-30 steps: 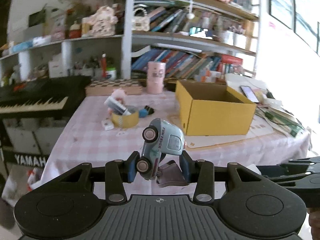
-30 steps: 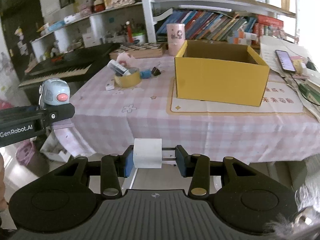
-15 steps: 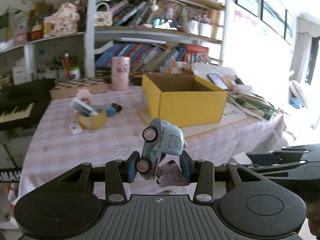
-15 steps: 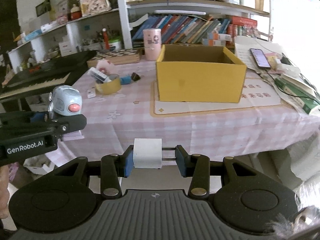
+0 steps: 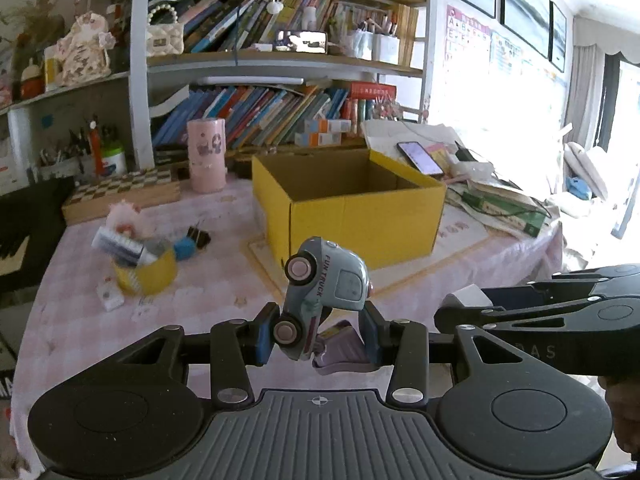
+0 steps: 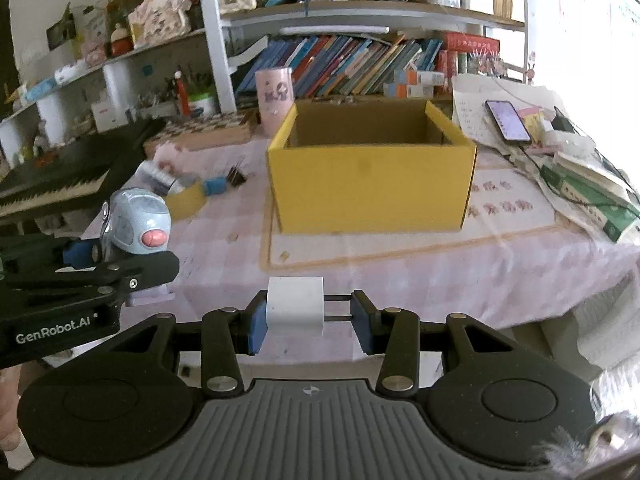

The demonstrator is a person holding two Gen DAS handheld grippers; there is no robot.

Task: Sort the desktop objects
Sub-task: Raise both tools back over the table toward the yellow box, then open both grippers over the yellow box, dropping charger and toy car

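My left gripper (image 5: 319, 334) clamps the toy truck (image 5: 320, 298); my right gripper (image 6: 307, 317) clamps a white plug (image 6: 295, 305). The yellow box (image 6: 372, 188) lies ahead on the table (open top up), nearer my right.

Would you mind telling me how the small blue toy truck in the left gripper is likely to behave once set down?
The small blue toy truck has free wheels, so it may roll. Its rounded, glossy plastic body looks light and could slip in the left gripper, where it sits tilted.
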